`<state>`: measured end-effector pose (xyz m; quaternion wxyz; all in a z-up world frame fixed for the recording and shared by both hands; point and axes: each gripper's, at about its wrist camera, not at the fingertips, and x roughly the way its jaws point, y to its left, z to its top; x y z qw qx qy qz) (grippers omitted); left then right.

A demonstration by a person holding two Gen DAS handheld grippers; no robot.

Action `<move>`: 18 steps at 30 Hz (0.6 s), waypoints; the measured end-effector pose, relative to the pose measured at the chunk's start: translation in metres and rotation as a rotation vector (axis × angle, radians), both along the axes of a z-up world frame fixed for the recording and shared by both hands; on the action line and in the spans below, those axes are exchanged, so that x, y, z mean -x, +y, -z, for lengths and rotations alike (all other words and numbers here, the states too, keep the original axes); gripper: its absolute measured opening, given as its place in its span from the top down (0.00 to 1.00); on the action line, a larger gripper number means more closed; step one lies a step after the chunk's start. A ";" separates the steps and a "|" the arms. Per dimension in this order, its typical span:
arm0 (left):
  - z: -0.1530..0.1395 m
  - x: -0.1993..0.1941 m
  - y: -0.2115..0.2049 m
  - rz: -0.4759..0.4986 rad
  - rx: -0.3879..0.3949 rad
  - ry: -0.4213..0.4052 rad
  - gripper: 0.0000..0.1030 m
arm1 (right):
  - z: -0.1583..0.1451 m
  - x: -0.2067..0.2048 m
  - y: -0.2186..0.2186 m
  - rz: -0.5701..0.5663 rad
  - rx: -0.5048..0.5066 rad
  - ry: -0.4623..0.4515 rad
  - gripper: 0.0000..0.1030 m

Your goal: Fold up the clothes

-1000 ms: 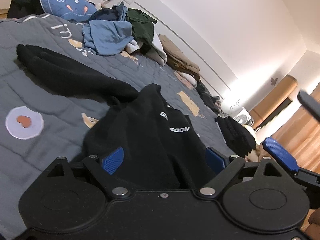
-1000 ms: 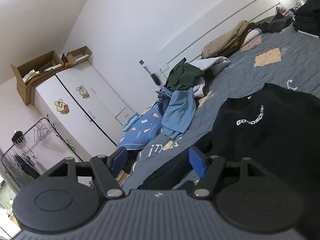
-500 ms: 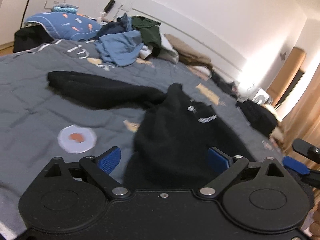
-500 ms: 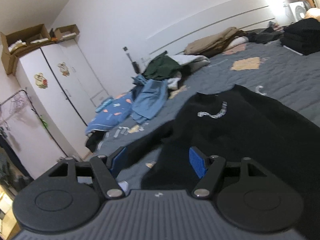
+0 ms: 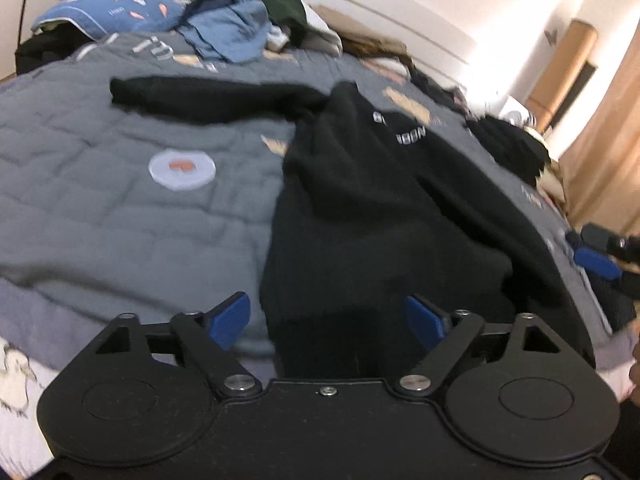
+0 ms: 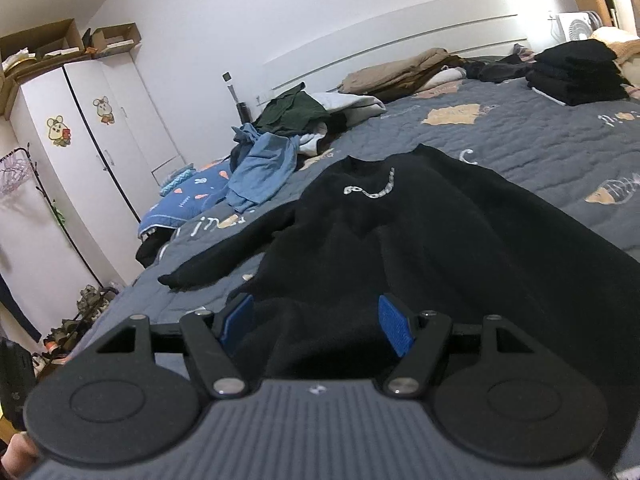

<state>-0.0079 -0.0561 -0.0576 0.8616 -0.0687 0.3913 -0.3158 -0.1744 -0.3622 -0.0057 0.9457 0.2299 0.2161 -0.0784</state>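
Partly spread black sweater (image 5: 360,208), white lettering

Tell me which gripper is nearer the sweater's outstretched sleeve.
Left. The left gripper sits at the hem on the outstretched sleeve's side; the right gripper is past the sweater's far edge.

A home bedroom: a wide bed (image 6: 540,148) under a grey quilted cover fills the frame, heaped clothes (image 6: 280,152) at its upper middle, a white wardrobe (image 6: 80,140) with cartoon stickers at left, a clothes rack (image 6: 24,168) beside it.
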 end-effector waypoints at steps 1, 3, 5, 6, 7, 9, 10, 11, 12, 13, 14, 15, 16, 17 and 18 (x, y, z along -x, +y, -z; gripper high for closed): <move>0.003 0.003 -0.001 0.008 -0.009 0.005 0.24 | 0.001 0.004 0.000 0.005 0.001 0.003 0.34; 0.006 0.006 -0.003 0.018 -0.024 0.012 0.24 | 0.004 0.010 0.000 0.016 -0.001 0.008 0.33; 0.012 0.006 -0.006 0.029 -0.034 0.042 0.24 | 0.008 0.016 -0.001 0.028 -0.008 0.016 0.33; 0.016 0.005 -0.008 0.034 -0.037 0.059 0.24 | 0.010 0.020 -0.001 0.035 -0.010 0.022 0.33; 0.020 0.003 -0.010 0.028 -0.047 0.073 0.24 | 0.012 0.022 -0.001 0.044 -0.006 0.028 0.33; 0.027 0.000 -0.014 0.016 -0.067 0.103 0.24 | 0.014 0.028 -0.002 0.060 0.003 0.039 0.33; 0.031 -0.002 -0.015 0.010 -0.068 0.123 0.25 | 0.015 0.030 -0.002 0.068 0.003 0.041 0.33; 0.035 -0.005 -0.015 0.006 -0.060 0.145 0.32 | 0.016 0.032 -0.003 0.074 -0.001 0.041 0.33; 0.038 -0.007 -0.016 0.007 -0.042 0.165 0.38 | 0.016 0.034 -0.005 0.081 -0.006 0.041 0.33; 0.040 -0.008 -0.016 0.009 -0.025 0.184 0.51 | 0.017 0.036 -0.006 0.087 -0.011 0.042 0.33; 0.042 -0.010 -0.017 0.010 -0.016 0.192 0.65 | 0.019 0.037 -0.007 0.092 -0.015 0.045 0.33; 0.041 -0.010 -0.016 0.009 -0.014 0.192 0.70 | 0.020 0.037 -0.008 0.096 -0.018 0.049 0.33; 0.039 -0.010 -0.016 0.008 -0.011 0.191 0.79 | 0.021 0.038 -0.009 0.099 -0.020 0.054 0.33; 0.038 -0.011 -0.015 0.007 -0.008 0.191 0.85 | 0.022 0.038 -0.010 0.101 -0.023 0.058 0.33; 0.037 -0.011 -0.015 0.007 -0.006 0.190 0.86 | 0.023 0.038 -0.011 0.102 -0.024 0.059 0.33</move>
